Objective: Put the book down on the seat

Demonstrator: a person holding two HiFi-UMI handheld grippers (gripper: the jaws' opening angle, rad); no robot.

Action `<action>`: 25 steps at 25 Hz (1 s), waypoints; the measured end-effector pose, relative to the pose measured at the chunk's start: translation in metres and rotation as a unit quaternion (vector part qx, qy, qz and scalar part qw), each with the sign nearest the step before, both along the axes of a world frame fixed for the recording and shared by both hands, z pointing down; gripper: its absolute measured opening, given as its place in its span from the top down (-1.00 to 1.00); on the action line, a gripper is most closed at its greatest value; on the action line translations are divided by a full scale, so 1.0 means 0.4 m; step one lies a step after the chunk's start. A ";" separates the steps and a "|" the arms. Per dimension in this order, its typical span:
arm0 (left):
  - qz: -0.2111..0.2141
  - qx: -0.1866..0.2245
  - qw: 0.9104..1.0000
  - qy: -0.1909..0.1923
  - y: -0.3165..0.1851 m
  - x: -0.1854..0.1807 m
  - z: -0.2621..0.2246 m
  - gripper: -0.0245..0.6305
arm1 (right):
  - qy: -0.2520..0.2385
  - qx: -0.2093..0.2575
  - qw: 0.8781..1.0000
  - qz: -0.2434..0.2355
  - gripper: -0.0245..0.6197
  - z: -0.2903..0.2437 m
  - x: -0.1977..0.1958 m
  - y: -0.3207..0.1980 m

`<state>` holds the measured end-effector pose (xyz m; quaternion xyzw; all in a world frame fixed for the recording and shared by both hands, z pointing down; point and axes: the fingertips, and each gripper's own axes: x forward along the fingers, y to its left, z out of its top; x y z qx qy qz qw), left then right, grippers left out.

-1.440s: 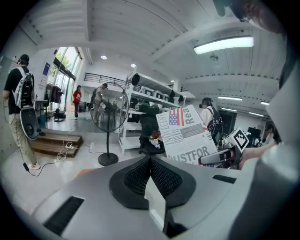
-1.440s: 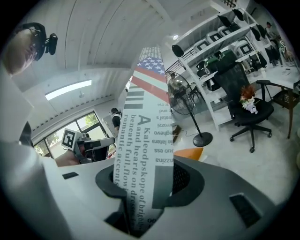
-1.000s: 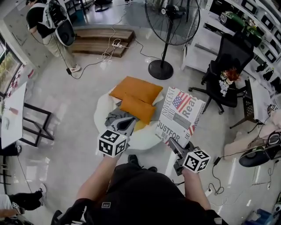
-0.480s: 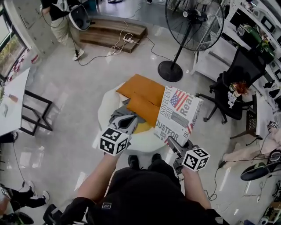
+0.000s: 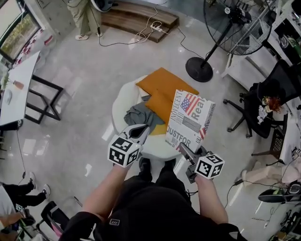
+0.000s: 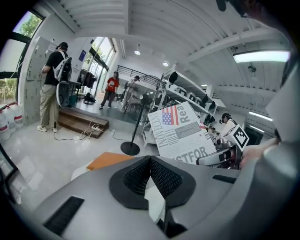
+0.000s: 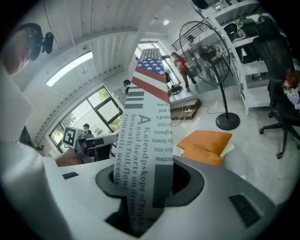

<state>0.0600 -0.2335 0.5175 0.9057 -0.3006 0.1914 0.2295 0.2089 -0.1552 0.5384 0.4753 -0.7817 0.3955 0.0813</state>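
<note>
The book (image 5: 189,120), its cover printed with a flag and large newspaper-style lettering, stands upright above the right edge of the round white seat (image 5: 123,101). My right gripper (image 5: 181,149) is shut on the book's lower edge. In the right gripper view the book (image 7: 147,140) runs up from between the jaws. Two orange cushions (image 5: 164,89) and a grey cloth (image 5: 140,114) lie on the seat. My left gripper (image 5: 141,128) hovers over the seat's near edge, shut with nothing in it. From the left gripper view the book (image 6: 180,131) shows to the right.
A standing fan (image 5: 221,28) rises beyond the seat at the back right. A black office chair (image 5: 273,89) stands to the right, a white table (image 5: 19,89) with a black frame to the left. A person (image 5: 84,14) stands by a wooden platform (image 5: 136,16) with cables.
The seat has drawn closer beneath me and the room has slid upward in view. Both grippers and the held book keep nearly the same pose.
</note>
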 end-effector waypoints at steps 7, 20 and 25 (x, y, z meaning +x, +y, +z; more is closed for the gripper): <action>-0.019 -0.063 0.997 0.031 -0.056 0.014 0.164 0.92 | -0.002 -0.069 0.997 -0.016 0.37 0.197 -0.043 -0.042; -0.052 -0.121 0.991 0.009 -0.070 -0.019 0.511 0.92 | 0.018 -0.179 0.981 -0.067 0.37 0.626 -0.123 -0.075; -0.065 -0.147 0.987 -0.003 -0.058 -0.058 0.656 0.92 | 0.023 -0.199 0.976 -0.090 0.37 0.771 -0.172 -0.094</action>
